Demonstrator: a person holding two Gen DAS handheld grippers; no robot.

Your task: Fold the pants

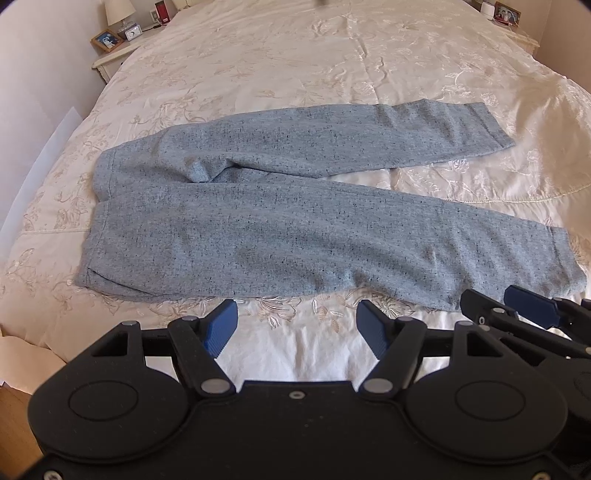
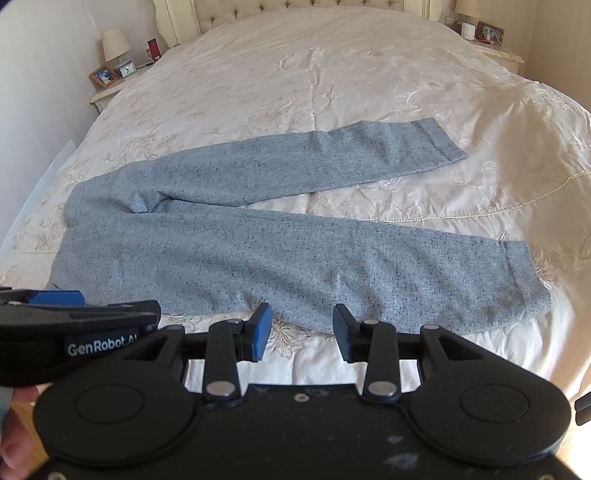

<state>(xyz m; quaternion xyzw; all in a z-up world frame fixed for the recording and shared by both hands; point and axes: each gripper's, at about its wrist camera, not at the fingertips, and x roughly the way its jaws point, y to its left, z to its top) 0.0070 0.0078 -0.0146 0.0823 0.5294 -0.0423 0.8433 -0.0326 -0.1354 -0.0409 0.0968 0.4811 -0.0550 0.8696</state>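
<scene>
Grey speckled pants (image 1: 280, 221) lie flat across the cream bedspread, waistband to the left, both legs spread apart toward the right. The right wrist view shows the same pants (image 2: 280, 251). My left gripper (image 1: 297, 325) hovers open just short of the near leg's lower edge, nothing between its blue pads. My right gripper (image 2: 302, 328) is also open, at the near leg's edge and holding nothing. In the left wrist view the right gripper (image 1: 517, 310) shows at the right, close to the near cuff. The left gripper's fingers (image 2: 55, 299) enter the right wrist view at the left.
The embroidered bedspread (image 1: 295, 66) stretches far behind the pants. A nightstand with a lamp (image 2: 115, 43), photo frame and clock stands at the far left; another nightstand (image 2: 495, 40) is at the far right. A tufted headboard (image 2: 295, 9) is at the back. A person's hand (image 2: 16, 435) shows bottom left.
</scene>
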